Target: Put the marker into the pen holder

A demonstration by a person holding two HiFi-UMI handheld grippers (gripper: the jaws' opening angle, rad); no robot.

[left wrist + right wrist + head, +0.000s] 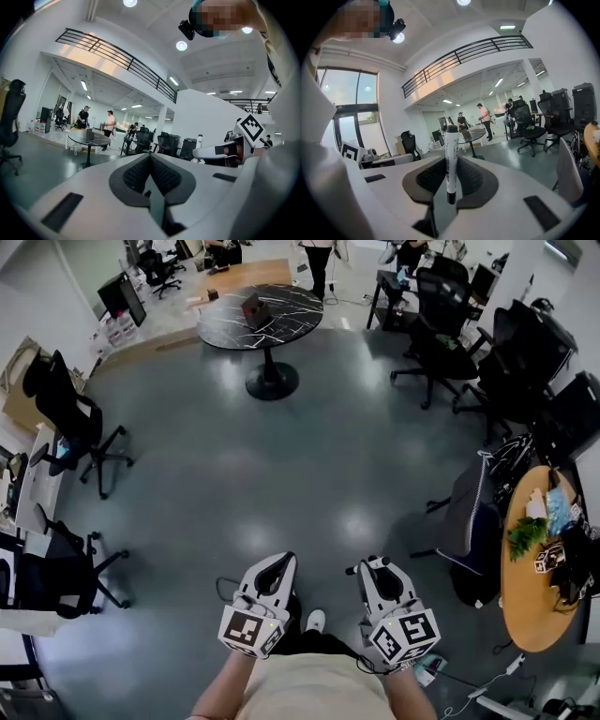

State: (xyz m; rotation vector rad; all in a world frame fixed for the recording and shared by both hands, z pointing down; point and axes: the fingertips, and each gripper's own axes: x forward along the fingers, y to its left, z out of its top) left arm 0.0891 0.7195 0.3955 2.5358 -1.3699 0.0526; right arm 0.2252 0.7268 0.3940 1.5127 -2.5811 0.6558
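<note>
A white marker with a black cap (451,157) stands upright between the jaws of my right gripper (451,165), which is shut on it. My left gripper (150,161) is shut with nothing in it. In the head view both grippers, left (278,563) and right (370,565), are held low in front of the person's body above the grey floor. A round black marble table (281,324) stands far ahead, with a small brown box (253,307) on it. I cannot tell whether that box is the pen holder.
Black office chairs (441,343) cluster at the back right and another chair (70,423) stands at the left. An orange oval table (525,596) with a plant is at the right, a draped chair (473,531) beside it. People (484,119) stand near the far table.
</note>
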